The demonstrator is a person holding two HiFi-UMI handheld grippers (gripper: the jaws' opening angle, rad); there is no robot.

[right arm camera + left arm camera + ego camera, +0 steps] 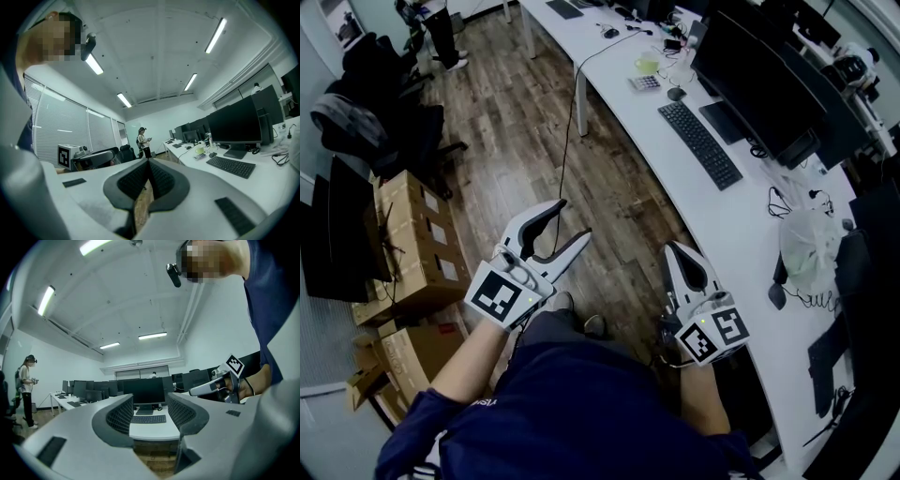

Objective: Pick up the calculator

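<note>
Left gripper (572,221): jaws spread wide, nothing between. Right gripper (677,251): pads closed together on nothing. Calculator (645,82): well ahead of both sets of fingers, beyond the keyboard (700,143), just beside a green mug (648,64) on the white desk (614,117).

Probable hazards: nudging the calculator away with jaws not opened in time; knocking the mug on approach.

Below the fingers, wood-plank floor (506,122); left of the left fingers, cardboard boxes (412,244).
</note>
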